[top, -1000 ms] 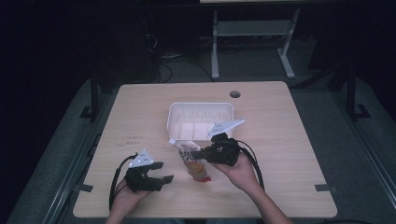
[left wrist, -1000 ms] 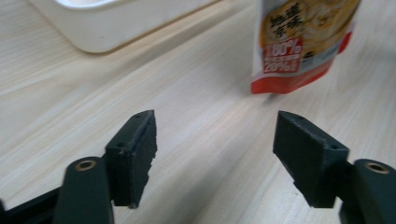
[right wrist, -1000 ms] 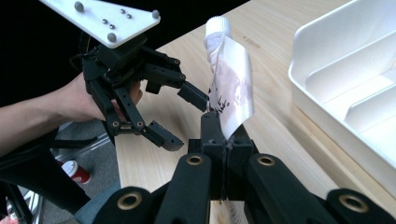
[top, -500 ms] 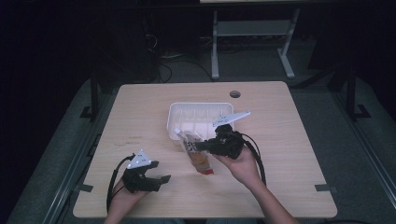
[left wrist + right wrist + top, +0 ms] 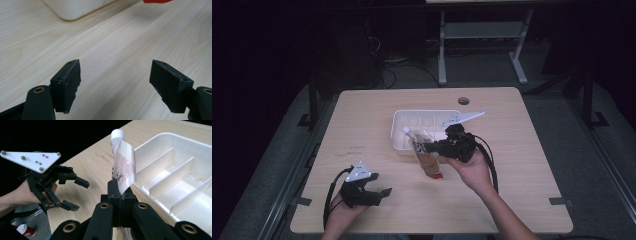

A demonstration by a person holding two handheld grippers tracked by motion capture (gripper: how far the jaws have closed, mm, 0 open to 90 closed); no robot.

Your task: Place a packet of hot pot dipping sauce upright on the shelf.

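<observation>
Left gripper (image 5: pixel 382 192), black, two-jawed, with a grey three-cornered plate on top: held low over the near left part of the pale wood-grain table (image 5: pixel 362 125), jaws spread wide with nothing between them; bare tabletop lies ahead of its jaws in the left gripper view. Pouch (image 5: pixel 426 156), soft plastic, pale and translucent with an orange-brown printed body, a red bottom edge and a white screw cap (image 5: pixel 117 133) at the top: ahead and to the right of the left gripper, well apart from it, raised off the table at a tilt. Right gripper (image 5: pixel 426 148), black, same build: jaws closed tight on the pouch's side, cap end pointing away from the hand toward the tray. Tray (image 5: pixel 398 131), white plastic, rectangular, with upright dividers forming compartments: just beyond and to the right of the right gripper's jaws, the pouch's upper end beside its near left rim; whether they touch cannot be told.
</observation>
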